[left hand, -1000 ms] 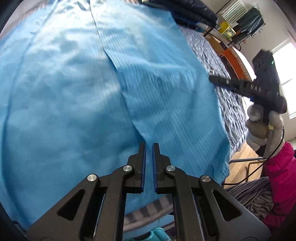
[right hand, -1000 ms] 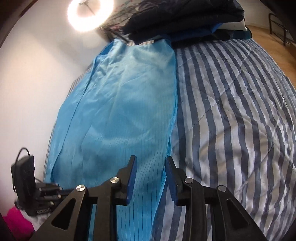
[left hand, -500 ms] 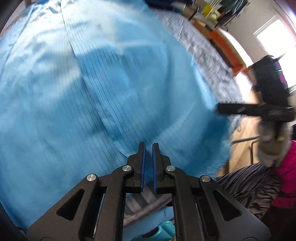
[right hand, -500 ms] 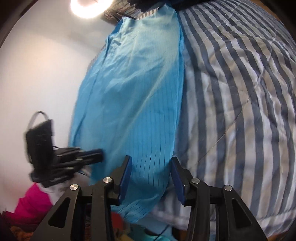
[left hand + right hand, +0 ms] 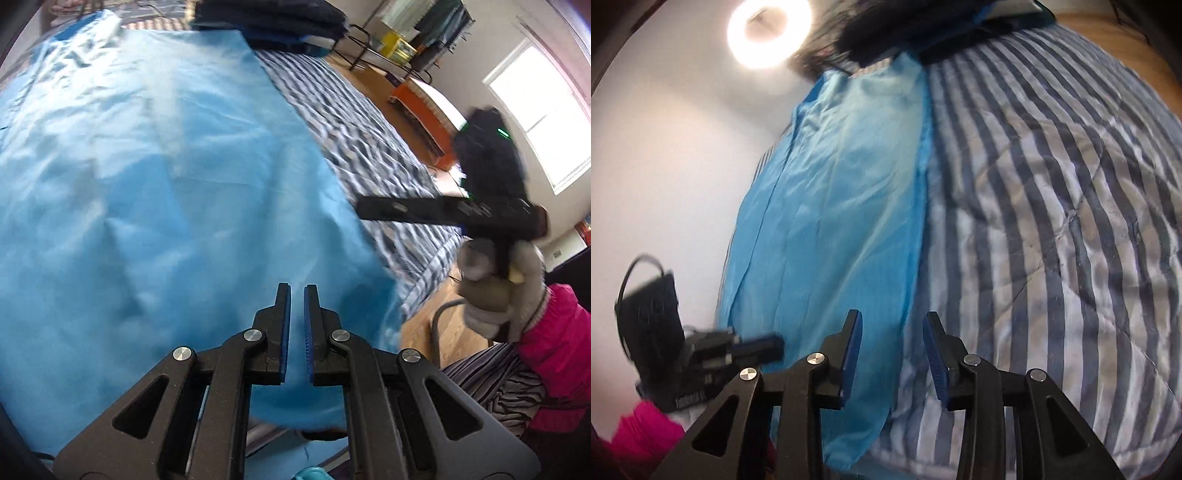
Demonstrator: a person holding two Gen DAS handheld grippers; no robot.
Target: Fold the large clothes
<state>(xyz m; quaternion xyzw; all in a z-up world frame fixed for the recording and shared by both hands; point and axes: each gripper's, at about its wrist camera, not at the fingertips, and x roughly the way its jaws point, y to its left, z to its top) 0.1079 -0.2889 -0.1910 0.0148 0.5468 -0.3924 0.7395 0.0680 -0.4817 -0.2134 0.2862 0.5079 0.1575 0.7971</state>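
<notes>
A large light-blue garment (image 5: 155,192) lies spread lengthwise on a striped bed; it also shows in the right wrist view (image 5: 831,229). My left gripper (image 5: 297,291) hovers over its near end, the jaws almost together with a thin gap and nothing between them. My right gripper (image 5: 892,325) is open and empty above the garment's right edge near the foot of the bed. The right gripper also shows in the left wrist view (image 5: 436,210), held in a gloved hand, off the garment's right side. The left gripper shows in the right wrist view (image 5: 738,350) at the garment's left edge.
The blue-and-white striped quilt (image 5: 1052,221) covers the bed to the right of the garment. A stack of dark folded clothes (image 5: 269,22) sits at the head of the bed. A ring light (image 5: 768,33) glows on the wall. An orange box (image 5: 421,107) and a clothes rack (image 5: 424,26) stand beyond the bed.
Both grippers have pulled back toward the foot of the bed. The right gripper has opened wider. The garment lies flat as before.
</notes>
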